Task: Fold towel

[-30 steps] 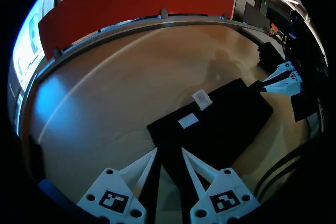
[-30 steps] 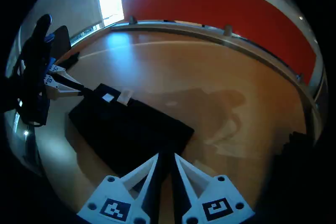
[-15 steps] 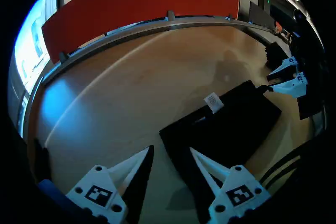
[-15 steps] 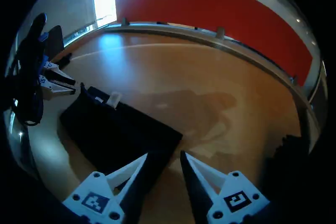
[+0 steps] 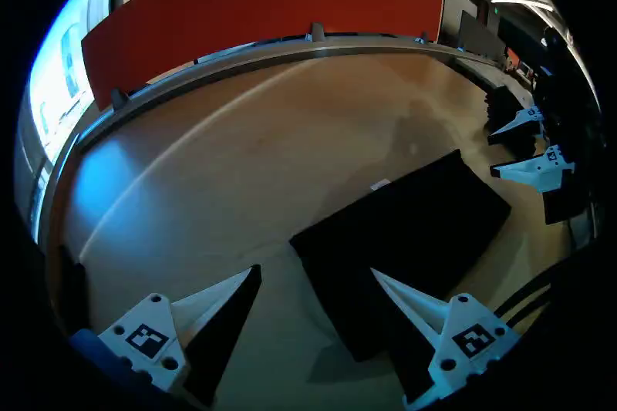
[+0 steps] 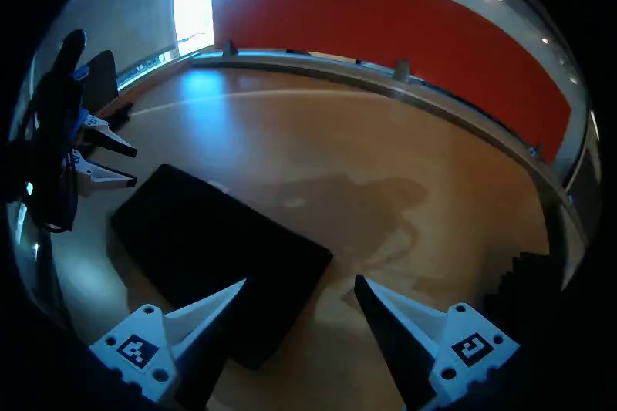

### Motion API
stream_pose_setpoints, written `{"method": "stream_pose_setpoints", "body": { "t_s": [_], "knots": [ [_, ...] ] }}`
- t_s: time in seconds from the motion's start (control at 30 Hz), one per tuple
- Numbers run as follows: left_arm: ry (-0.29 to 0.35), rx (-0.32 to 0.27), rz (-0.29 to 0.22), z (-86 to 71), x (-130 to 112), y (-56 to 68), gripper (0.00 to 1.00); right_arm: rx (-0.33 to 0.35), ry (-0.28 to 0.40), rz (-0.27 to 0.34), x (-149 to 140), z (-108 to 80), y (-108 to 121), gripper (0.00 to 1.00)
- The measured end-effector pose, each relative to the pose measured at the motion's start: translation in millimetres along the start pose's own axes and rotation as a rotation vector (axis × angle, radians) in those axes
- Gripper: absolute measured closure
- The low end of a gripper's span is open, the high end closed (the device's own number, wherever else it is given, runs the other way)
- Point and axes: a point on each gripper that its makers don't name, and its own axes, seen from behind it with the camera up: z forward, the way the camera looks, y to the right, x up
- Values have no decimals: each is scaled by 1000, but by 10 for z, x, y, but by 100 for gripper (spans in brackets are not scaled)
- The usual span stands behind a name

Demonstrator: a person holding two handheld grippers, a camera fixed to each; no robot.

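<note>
A black towel (image 5: 401,241) lies folded flat as a rectangle on the wooden table (image 5: 231,164). In the left gripper view my left gripper (image 5: 314,271) stands wide open over the towel's near corner, holding nothing. Beyond the towel's far end my right gripper (image 5: 490,155) is open too. In the right gripper view the towel (image 6: 216,257) lies at the lower left, and my right gripper (image 6: 299,280) is spread open above its near corner. The left gripper (image 6: 137,166) hangs open just past the towel's far corner, held by a dark-sleeved hand.
A red partition (image 5: 254,10) stands behind a metal rail (image 5: 254,56) along the table's far edge. A dark stack (image 6: 532,280) sits near the table's edge on the right of the right gripper view. Bare wood (image 6: 347,149) stretches beyond the towel.
Both grippers went from shut on the towel's corners to wide open and drew back a little. The towel now lies flat, and its white label has gone out of sight.
</note>
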Motion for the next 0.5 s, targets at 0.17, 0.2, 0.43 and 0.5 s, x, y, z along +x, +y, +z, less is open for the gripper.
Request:
{"method": "stream_pose_setpoints", "body": {
  "t_s": [0.17, 0.2, 0.43, 0.5],
  "knots": [
    [6, 6, -5, -55, -20, 1, 6, 3, 5, 9, -11, -55, -29, 1],
    [7, 7, -7, -69, -29, 2, 6, 3, 6, 10, -21, -72, -35, 1],
    [18, 21, -24, -192, -125, 12, 6, -1, 15, 23, -103, -223, -82, 1],
    [19, 26, -30, -234, -167, 16, 6, -2, 17, 27, -140, -270, -101, 1]
  ]
}}
